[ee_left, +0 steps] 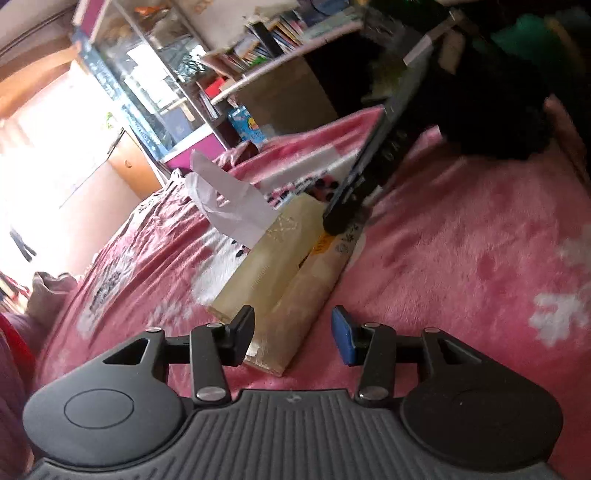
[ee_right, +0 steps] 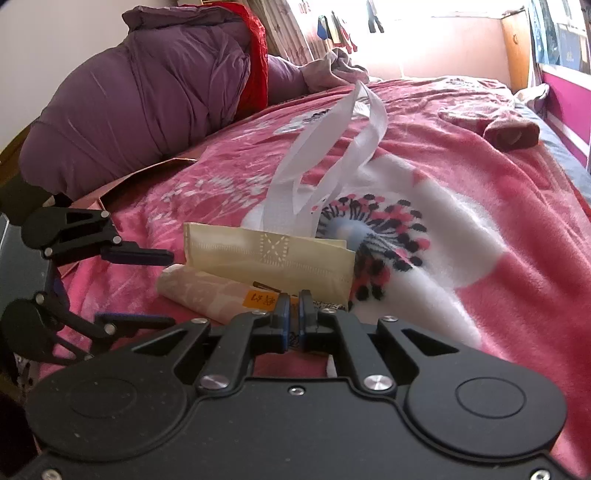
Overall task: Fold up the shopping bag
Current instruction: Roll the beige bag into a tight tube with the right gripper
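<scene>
Left wrist view. Far left of frame: overexposed window light. Upper centre: glass-fronted cabinet [ee_left: 147,74] and a bookshelf [ee_left: 273,33]. Centre: shopping bag [ee_left: 280,269], cream-coloured, folded into a long narrow strip, lying on the pink floral blanket [ee_left: 461,258]. Its white handles [ee_left: 229,199] stick up from the far end, left of centre. Bottom centre: left gripper [ee_left: 293,330], jaws spread wide, either side of the bag's near end; contact cannot be told. Right of centre: right gripper [ee_left: 343,218] comes down from upper right, tip at the far end of the bag's right fold.

Right wrist view. Upper left: purple quilt [ee_right: 147,85], bundled on the bed. Left edge: left gripper [ee_right: 168,288], jaws apart, at the bag's end. Centre: bag [ee_right: 269,258], handles [ee_right: 332,147] raised. Bottom centre: right gripper [ee_right: 291,314], jaws nearly closed, pinching the bag's near edge by an orange sticker [ee_right: 260,298].
</scene>
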`<state>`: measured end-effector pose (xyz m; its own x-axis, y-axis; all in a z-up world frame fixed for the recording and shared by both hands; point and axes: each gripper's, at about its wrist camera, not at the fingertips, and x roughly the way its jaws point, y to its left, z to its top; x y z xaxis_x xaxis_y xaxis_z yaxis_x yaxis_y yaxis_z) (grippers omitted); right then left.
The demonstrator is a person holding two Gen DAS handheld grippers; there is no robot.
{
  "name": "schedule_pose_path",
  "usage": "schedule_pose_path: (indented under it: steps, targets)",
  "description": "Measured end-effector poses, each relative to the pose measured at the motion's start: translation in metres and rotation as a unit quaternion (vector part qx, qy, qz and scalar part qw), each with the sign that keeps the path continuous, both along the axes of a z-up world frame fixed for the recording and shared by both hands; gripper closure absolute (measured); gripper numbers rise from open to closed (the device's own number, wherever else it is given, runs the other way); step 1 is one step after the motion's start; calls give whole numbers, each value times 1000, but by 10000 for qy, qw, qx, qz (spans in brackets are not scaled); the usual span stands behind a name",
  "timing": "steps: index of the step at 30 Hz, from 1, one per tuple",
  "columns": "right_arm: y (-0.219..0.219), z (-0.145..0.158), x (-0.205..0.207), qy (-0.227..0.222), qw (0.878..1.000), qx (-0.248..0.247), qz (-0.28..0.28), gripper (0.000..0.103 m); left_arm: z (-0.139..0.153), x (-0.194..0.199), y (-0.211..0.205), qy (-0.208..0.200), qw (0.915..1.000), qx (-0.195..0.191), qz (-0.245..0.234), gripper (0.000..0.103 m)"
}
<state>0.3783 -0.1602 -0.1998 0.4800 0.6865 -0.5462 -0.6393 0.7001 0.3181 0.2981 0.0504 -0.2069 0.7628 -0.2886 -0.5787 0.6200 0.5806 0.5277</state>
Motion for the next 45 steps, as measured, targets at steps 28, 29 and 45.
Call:
schedule_pose_path:
  steps: [28, 29, 45]
  targets:
    - [2, 10, -2, 130, 9986, -204, 467, 103, 8, 7, 12, 774, 9942, -646, -369, 75]
    - [2, 11, -3, 132, 9982, -251, 529, 103, 10, 5, 16, 890, 9921, -787, -413, 74]
    - [-3, 18, -58, -1547, 9625, -1010, 1985, 93, 6, 6, 41, 1369, 9778, -1409, -724, 74]
